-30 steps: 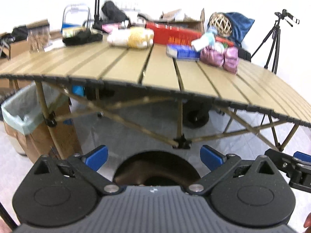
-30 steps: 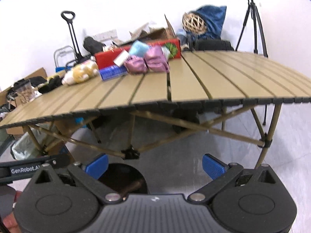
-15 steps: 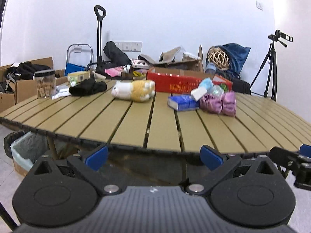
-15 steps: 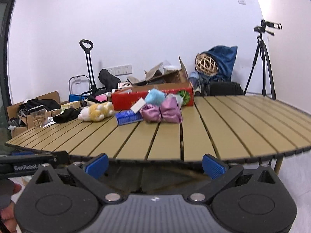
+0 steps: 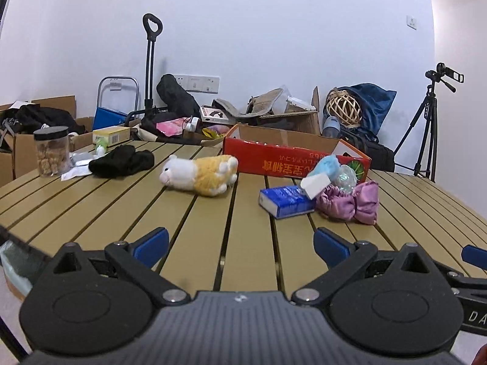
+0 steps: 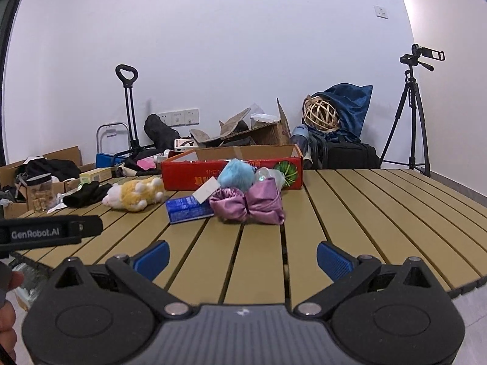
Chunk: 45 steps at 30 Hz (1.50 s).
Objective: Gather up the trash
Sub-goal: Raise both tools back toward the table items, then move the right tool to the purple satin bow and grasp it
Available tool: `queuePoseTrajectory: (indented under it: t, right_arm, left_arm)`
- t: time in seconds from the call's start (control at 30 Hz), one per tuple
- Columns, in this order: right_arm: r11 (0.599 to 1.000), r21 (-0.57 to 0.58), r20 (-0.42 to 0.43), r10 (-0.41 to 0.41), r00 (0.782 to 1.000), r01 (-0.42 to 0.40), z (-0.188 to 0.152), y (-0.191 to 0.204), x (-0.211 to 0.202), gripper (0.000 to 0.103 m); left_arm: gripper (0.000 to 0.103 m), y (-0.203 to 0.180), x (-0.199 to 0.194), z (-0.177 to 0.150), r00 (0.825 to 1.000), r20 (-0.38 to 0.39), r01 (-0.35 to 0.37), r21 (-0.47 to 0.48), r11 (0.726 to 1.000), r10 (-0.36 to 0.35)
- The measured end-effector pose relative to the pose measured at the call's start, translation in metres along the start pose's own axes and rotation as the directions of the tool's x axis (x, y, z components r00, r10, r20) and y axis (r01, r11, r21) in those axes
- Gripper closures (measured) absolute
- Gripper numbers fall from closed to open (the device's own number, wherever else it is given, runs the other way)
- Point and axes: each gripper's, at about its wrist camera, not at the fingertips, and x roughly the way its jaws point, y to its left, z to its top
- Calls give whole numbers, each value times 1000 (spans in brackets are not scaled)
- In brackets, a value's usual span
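**Both claws wide and empty at the near edge of the table**

You are looking across a tan slatted folding table (image 5: 213, 213) with clutter along its far half. At the far left stands a clear plastic jar with a black lid (image 5: 51, 150), and just beside it lie a flat white wrapper (image 5: 74, 172) and a crumpled black cloth (image 5: 121, 161). Next comes a white-and-yellow plush toy (image 5: 202, 175) lying on its side, near the middle.

Behind the toy sits an open red cardboard box with printed lettering (image 5: 283, 159). In front of its right end you have the small pile: a blue rectangular tissue pack (image 5: 284, 202), a white card or tag (image 5: 315, 184) leaning on it, a fluffy light-blue ball (image 5: 327, 164), a crinkled clear plastic piece (image 5: 345, 176) that I cannot identify with confidence, and a bunched purple satin cloth (image 5: 350, 203) touching the tissue pack on its right.

Your left gripper (image 5: 240, 245) hovers over the near edge with its blue-padded fingers spread wide and nothing between them. Your right gripper (image 6: 242, 257) is just as wide and also empty, pointing at the purple cloth and tissue pack, well short of them. In the right wrist view the left gripper's black arm reaches in at the left.

Beyond the table, at the far right, a black tripod with a camera (image 5: 429, 127) stands by the white wall.
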Motion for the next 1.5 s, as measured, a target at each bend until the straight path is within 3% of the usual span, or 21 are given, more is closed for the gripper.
queuePoseTrajectory:
  t: [0.43,0.97,1.27,1.37,1.5]
  right_arm:
    - [999,-14,-36,-45,998,45,28,3,84,0]
    - [995,-94,-198,-55,979,36,54,8,174,0]
    - [996,-90,-305,-38,952,11,55,7,204,0]
    - [998,-64,-305,-23,952,4,57,4,206,0]
    - [999,-43,-296,-7,955,-6,58,1,206,11]
  left_arm:
    - [0,1,55,34,999,-28,17,3,1000,-17]
    - [0,15,104,38,994,-105,5,19,1000,-3]
    - [0,12,112,37,994,-110,6,24,1000,-3]
    - [0,9,116,37,994,-113,10,27,1000,-7]
    - [0,7,117,38,994,-108,16,25,1000,-13]
